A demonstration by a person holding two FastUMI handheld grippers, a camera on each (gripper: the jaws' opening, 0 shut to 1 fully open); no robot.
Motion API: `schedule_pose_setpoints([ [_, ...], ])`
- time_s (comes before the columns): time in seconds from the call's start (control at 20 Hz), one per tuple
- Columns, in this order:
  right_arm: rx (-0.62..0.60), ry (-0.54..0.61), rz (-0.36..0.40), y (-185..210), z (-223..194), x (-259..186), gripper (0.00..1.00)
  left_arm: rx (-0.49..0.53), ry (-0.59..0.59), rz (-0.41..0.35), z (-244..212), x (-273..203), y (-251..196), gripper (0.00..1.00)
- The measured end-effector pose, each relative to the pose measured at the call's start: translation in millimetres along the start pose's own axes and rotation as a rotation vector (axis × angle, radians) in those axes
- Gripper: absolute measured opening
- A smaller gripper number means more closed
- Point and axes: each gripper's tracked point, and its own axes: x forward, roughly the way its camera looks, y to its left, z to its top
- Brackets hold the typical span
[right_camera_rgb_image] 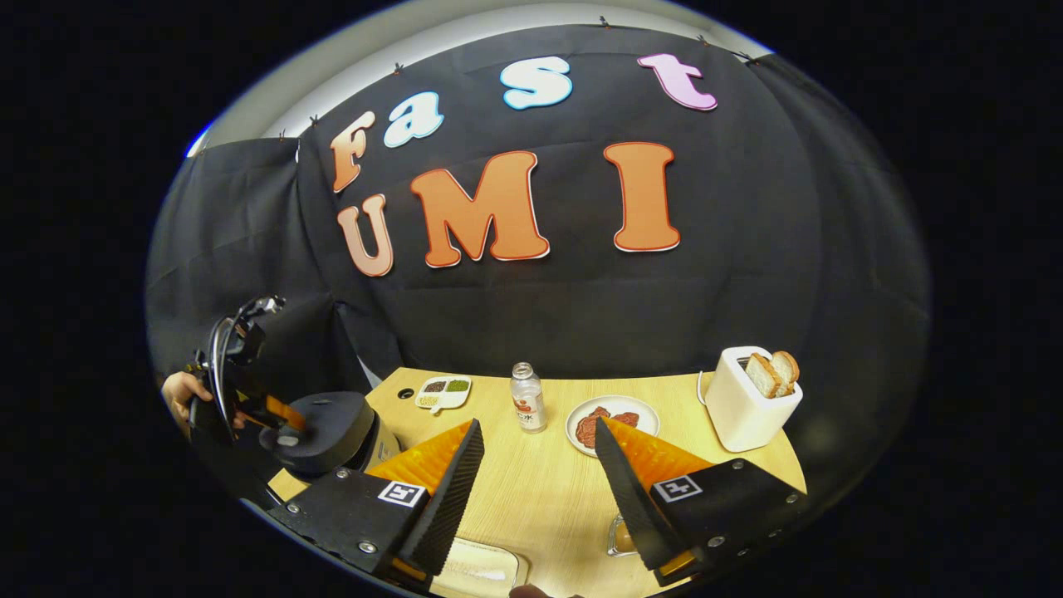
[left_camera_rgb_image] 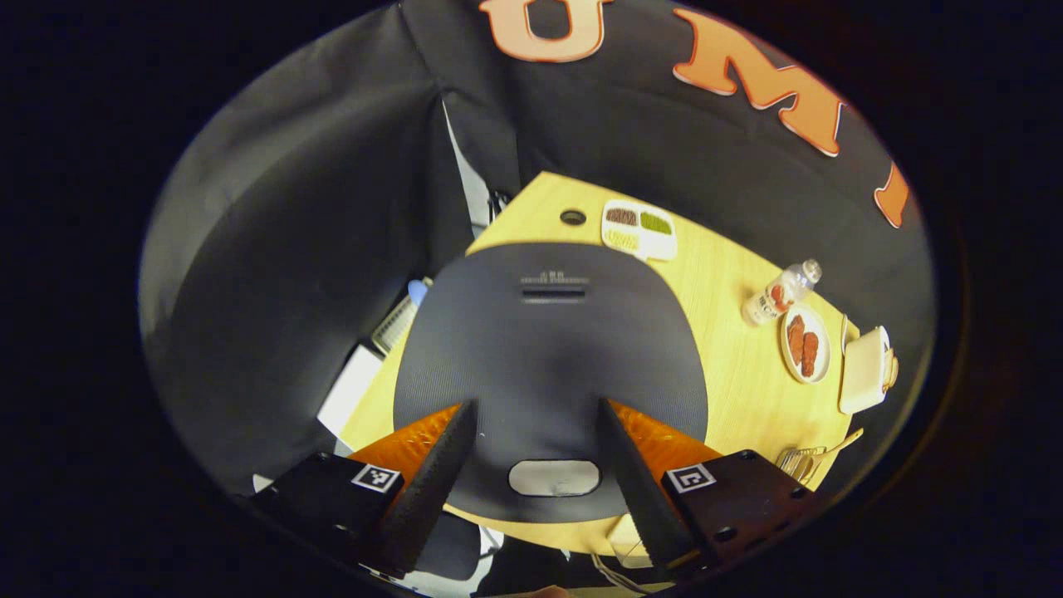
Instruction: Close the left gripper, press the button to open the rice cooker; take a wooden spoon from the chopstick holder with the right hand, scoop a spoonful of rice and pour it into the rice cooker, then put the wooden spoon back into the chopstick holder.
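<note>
Left gripper point(left_camera_rgb_image: 536, 411) hangs above the rice cooker point(left_camera_rgb_image: 548, 365), pointing down at its closed dark lid; fingers spread wide, nothing between them, and contact with the lid cannot be judged. The pale oval button point(left_camera_rgb_image: 554, 477) lies at the lid's near edge, between the two fingers.

Right gripper point(right_camera_rgb_image: 536, 436) is held over the wooden table point(right_camera_rgb_image: 540, 490), fingers also wide apart and empty. From the right gripper view the rice cooker point(right_camera_rgb_image: 328, 432) sits at the table's left end, the left gripper point(right_camera_rgb_image: 282, 415) just over it, held by a hand point(right_camera_rgb_image: 178, 390).
</note>
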Motion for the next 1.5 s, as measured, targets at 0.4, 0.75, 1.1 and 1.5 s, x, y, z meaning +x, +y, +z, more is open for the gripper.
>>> schedule_pose_setpoints([
  [0.4,-0.027,0.004,0.037,15.6,-1.4,-1.0,0.85,0.013,-0.131,0.008,8.8,8.2,-7.3,1.0],
  [0.75,-0.066,-0.085,0.016,23.4,30.3,-9.4,0.84,0.118,-0.513,-0.06,44.6,-70.2,-36.2,0.99],
  [1.1,-0.12,-0.264,-0.005,35.6,90.0,-20.2,0.84,0.152,-0.89,-0.201,65.4,-179.3,-71.2,0.97],
  [1.5,-0.154,-0.371,0.004,53.0,113.7,-27.5,0.84,0.178,-1.084,-0.247,53.0,-238.8,-77.3,0.96],
])
